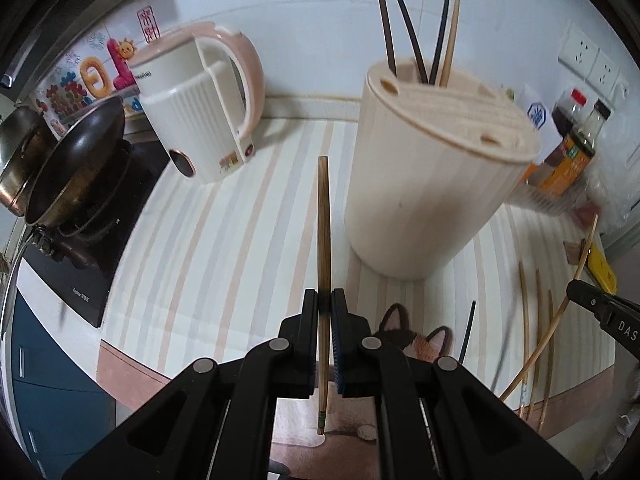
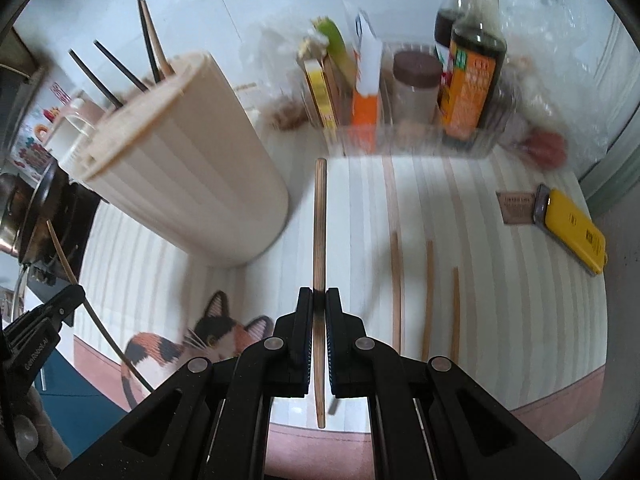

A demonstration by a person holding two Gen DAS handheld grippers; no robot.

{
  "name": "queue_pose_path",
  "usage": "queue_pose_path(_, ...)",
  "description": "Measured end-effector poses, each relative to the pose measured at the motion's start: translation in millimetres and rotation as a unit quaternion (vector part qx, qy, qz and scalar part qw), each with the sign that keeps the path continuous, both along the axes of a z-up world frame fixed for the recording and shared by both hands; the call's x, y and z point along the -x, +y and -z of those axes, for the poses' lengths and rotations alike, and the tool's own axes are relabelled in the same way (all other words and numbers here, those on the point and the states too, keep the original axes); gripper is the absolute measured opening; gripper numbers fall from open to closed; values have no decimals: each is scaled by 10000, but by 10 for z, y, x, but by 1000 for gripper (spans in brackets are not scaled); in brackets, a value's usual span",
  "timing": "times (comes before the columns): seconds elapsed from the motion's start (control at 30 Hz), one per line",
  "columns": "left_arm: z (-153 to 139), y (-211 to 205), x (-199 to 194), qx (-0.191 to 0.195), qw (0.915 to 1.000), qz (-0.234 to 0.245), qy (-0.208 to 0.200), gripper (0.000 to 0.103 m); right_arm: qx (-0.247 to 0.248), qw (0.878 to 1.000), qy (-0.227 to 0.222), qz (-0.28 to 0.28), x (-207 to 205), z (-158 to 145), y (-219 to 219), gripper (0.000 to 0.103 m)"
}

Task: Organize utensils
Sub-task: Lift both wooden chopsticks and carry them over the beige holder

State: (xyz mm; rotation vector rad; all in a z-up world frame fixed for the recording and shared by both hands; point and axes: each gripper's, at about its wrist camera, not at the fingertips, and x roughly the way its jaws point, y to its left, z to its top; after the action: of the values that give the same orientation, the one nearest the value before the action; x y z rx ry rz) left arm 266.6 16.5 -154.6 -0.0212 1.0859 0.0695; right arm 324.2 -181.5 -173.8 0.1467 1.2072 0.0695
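Beside ribbed cream holder (image 1: 424, 184), slim bamboo chopsticks (image 1: 324, 240) clamped

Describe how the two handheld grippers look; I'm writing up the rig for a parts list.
Both look alike: the left gripper and right gripper are matte black plastic, with angular linkage arms joined by round silver pins. The flat fingers carry dark blue ribbed pads on their inner faces. White lettering marks the side of each body. No cables or sleeves show.

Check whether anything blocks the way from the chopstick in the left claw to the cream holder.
Nothing visible does. The left claw grips a wooden chopstick above bare striped mat, with the chopstick holder just ahead to its right; the kettle stands off left.
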Motion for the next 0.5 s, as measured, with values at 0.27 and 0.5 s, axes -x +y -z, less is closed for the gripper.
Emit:
queue_pose_path(0.27,-281,88,-20,102,9994,-74,-323,4,-121,9994,-309,-55,-64,-262,94,6)
queue_pose_path(0.5,-679,135,3,264,9976,-92,-641,4,-357,9978,-542,-127,-114,-594,180,6)
